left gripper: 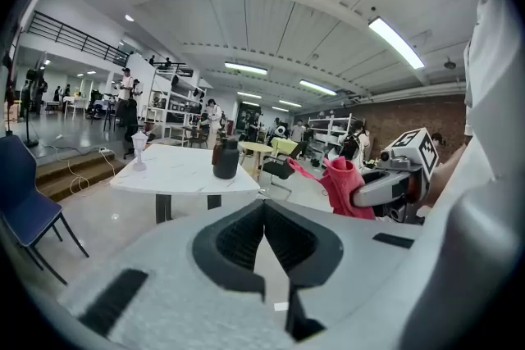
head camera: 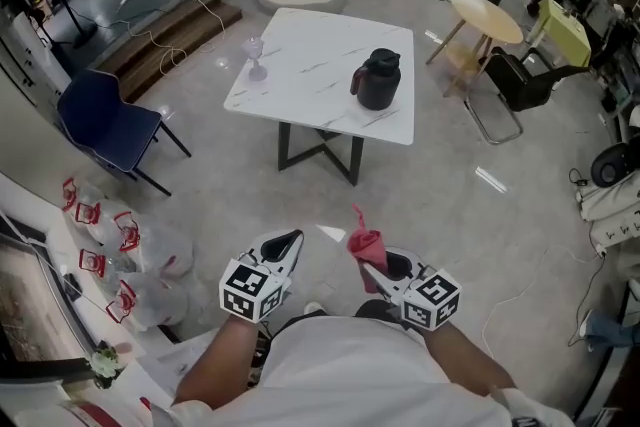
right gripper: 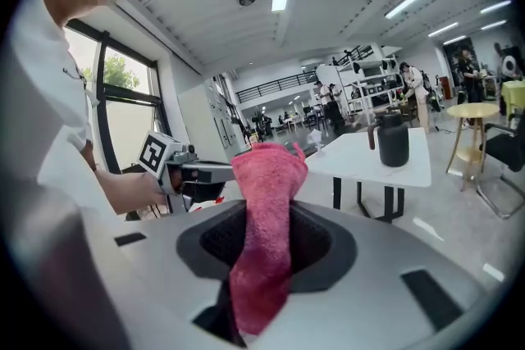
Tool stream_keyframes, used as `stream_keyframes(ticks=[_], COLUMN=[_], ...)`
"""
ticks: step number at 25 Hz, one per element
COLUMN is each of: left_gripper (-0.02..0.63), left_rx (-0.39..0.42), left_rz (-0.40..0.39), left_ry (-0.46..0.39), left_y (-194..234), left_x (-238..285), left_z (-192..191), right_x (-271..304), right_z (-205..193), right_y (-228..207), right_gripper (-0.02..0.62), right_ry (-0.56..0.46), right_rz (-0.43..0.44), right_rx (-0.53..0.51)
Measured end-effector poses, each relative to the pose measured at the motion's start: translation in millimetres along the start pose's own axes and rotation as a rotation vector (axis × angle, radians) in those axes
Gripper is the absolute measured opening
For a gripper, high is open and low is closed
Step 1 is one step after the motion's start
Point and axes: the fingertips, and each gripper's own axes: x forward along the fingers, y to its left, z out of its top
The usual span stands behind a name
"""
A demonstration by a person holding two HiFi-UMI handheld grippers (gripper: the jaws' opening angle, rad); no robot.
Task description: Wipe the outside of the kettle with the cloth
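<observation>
Clearly wiping has not begun: the black kettle [head camera: 378, 80] stands on the white table [head camera: 300, 55], near its right edge. Well short of the table, the right gripper [head camera: 388, 267] clamps the pink cloth [head camera: 367, 245] upright, ready to wipe, while the left gripper [head camera: 284, 247] is clenched empty, probably free to steady the kettle

Pink cloth [right gripper: 267, 209]; black kettle [head camera: 379, 83]; white, seemingly marbled table [head camera: 300, 65].

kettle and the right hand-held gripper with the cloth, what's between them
In the head view, only floor and the table's near edge lie between the kettle and the right hand-held gripper holding the cloth.
</observation>
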Motion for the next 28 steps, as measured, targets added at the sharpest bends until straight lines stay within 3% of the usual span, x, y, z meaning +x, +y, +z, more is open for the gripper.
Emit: stream_keyframes(ticks=[9, 17, 28], left_gripper=[0.003, 0.003, 0.003], left_rx=[-0.029, -0.039, -0.003], left_rz=[-0.012, -0.010, -0.005], left_ry=[0.023, 0.060, 0.049], left_y=[23, 53, 110], left_x=[7, 48, 148], left_z=[-9, -1, 79], right_x=[26, 61, 106], right_z=[4, 21, 97], right_y=[-21, -77, -188], right_gripper=[0.130, 0.130, 0.130], right_ry=[0.018, 0.017, -0.028], right_rz=[-0.045, -0.056, -0.047], right_rx=[0.047, 0.090, 0.079])
